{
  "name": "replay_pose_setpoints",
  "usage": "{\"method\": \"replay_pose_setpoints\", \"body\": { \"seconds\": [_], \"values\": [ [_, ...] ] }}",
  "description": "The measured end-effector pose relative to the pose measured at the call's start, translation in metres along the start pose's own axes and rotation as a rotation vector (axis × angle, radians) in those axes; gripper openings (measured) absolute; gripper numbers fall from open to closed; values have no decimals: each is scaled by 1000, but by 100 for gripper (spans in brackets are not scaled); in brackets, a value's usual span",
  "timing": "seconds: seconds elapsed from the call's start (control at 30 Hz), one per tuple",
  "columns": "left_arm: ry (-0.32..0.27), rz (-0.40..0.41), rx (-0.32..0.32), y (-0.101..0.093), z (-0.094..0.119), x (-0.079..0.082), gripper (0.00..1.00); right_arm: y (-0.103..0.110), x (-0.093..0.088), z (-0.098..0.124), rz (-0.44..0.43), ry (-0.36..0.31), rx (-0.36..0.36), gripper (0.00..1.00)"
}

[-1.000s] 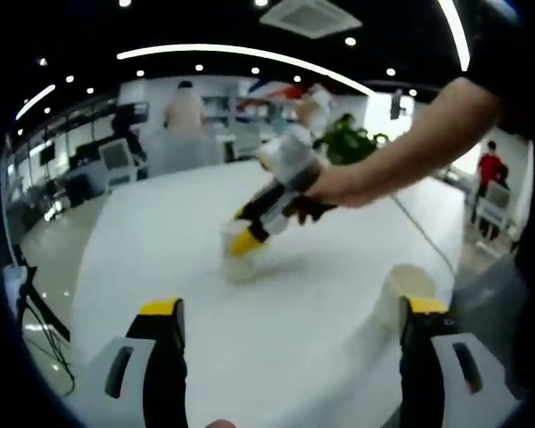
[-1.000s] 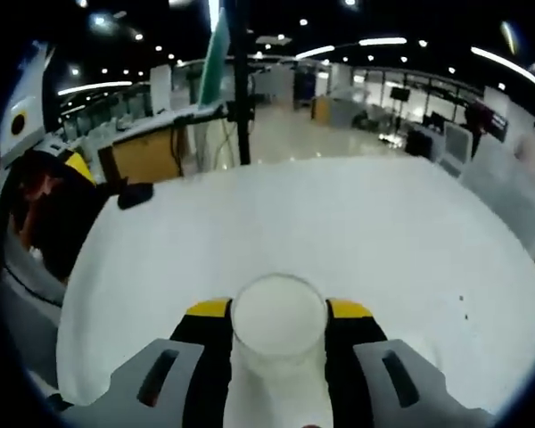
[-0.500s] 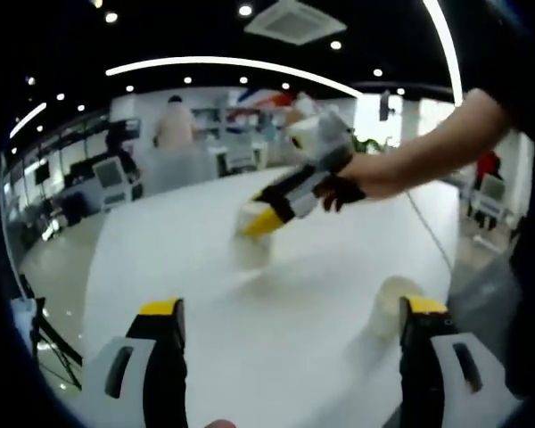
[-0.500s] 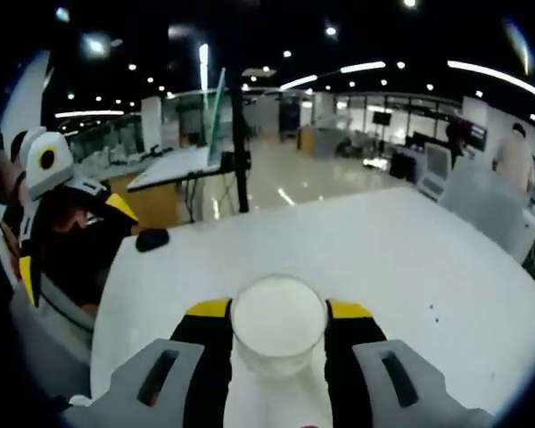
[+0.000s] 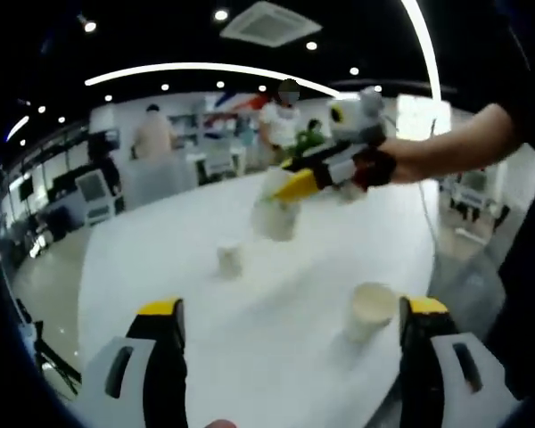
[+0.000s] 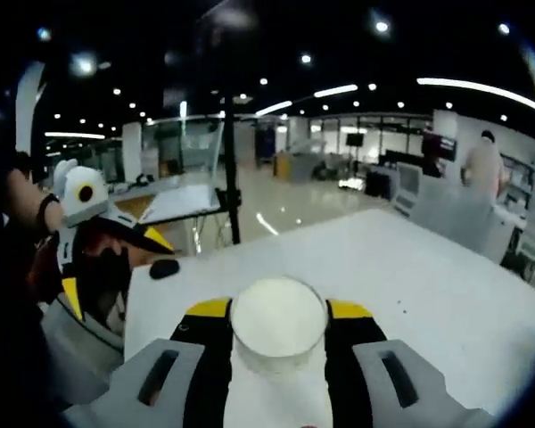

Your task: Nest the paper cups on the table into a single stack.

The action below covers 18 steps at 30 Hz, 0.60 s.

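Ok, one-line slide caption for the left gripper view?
Right gripper lifts a paper cup above the white table.

Matt white paper cups (image 5: 371, 309); smooth white table (image 5: 276, 357), faint sheen.

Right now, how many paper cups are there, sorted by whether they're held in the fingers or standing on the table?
Held paper cup, in the right gripper: 1
Paper cups standing on the table: 2, a far cup and a near cup
Total: 3

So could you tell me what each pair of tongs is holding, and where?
Right tongs clamp a paper cup by its sides; left tongs hold nothing.
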State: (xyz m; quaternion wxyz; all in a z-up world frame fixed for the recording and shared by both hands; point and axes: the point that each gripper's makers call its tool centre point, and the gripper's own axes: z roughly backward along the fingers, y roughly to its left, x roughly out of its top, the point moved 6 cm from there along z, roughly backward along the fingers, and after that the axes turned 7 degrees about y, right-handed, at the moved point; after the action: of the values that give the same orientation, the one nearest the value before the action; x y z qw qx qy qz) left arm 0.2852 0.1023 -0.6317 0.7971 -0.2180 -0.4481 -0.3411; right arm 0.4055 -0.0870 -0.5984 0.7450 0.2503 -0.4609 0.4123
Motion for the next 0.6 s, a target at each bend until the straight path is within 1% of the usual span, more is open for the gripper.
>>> {"method": "replay_pose_setpoints", "body": {
  "seconds": [0.13,0.27,0.3,0.37,0.4,0.47,0.53,0.6],
  "values": [
    [-17,32,-38,-6,0,1,99,14,4,22,-31,-48,-25,37],
    [-35,49,-79,-17,2,8,99,24,4,39,-57,-88,-47,37],
    [-41,38,-86,-20,1,9,98,27,4,43,-65,-97,-49,37],
    [-29,18,-100,-24,0,7,98,31,0,50,-73,-107,-65,37],
    [-22,14,-106,-26,-1,7,98,34,-4,54,-85,-112,-71,37],
    [-28,10,-120,-31,-2,7,98,38,-8,60,-122,-128,-83,37],
    [-28,11,-137,-36,-3,8,97,39,-11,65,-135,-142,-92,37],
    [-32,2,-148,-40,-3,9,95,44,-11,72,-179,-177,-98,37]
  ]
}}
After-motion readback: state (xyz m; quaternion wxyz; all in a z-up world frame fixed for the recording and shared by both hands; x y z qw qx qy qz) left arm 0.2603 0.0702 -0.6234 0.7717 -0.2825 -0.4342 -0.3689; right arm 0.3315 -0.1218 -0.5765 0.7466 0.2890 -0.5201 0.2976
